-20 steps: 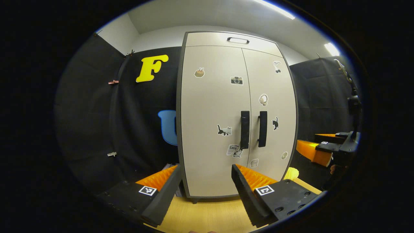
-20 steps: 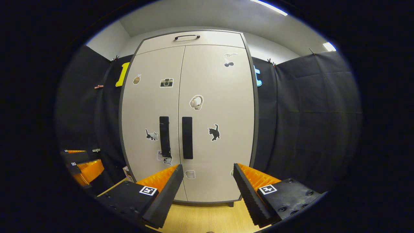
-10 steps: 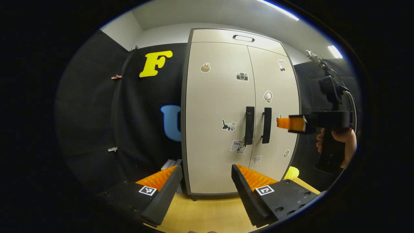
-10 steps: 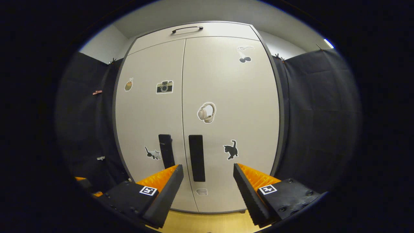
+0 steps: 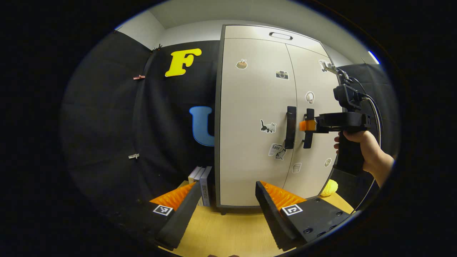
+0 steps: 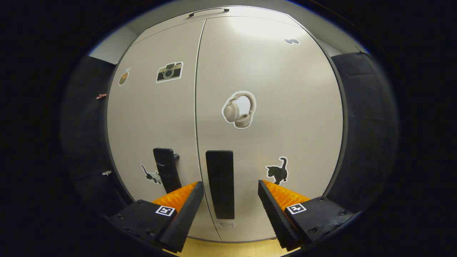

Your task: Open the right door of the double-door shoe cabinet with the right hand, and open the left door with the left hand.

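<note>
Black cloth walls the booth on both sides of a pale double-door shoe cabinet (image 5: 255,117) that stands on a light wooden tabletop (image 5: 228,232). Both doors are closed: the left door (image 5: 253,142) and the right door (image 6: 271,107) meet at a thin vertical seam, and a shallow top panel with a slim handle (image 5: 281,35) runs above them. Each door carries a dark vertical bar handle beside the seam, the left door handle (image 5: 290,127) and the right door handle (image 6: 220,188).

In the left gripper view, the left gripper (image 5: 227,200) hangs well short of the cabinet, low over the tabletop, its fingers spread wide with nothing between them. The right gripper (image 5: 307,125), held in a person's hand (image 5: 364,148), reaches in from the side with its fingertips at the right door handle; whether they touch it cannot be told from here.

In the right gripper view, the same gripper's fingers stand wide apart, one on each side of the lower half of the right door handle, without pressing on it.

Smaller items: a few books (image 5: 201,178) stand upright just beside the cabinet's left foot, and a yellow object (image 5: 329,187) lies near its right corner. Stickers dot the doors, among them a pair of headphones (image 6: 240,110), a camera (image 6: 170,71), a black cat (image 6: 277,171) and a grey cat (image 5: 267,126).
</note>
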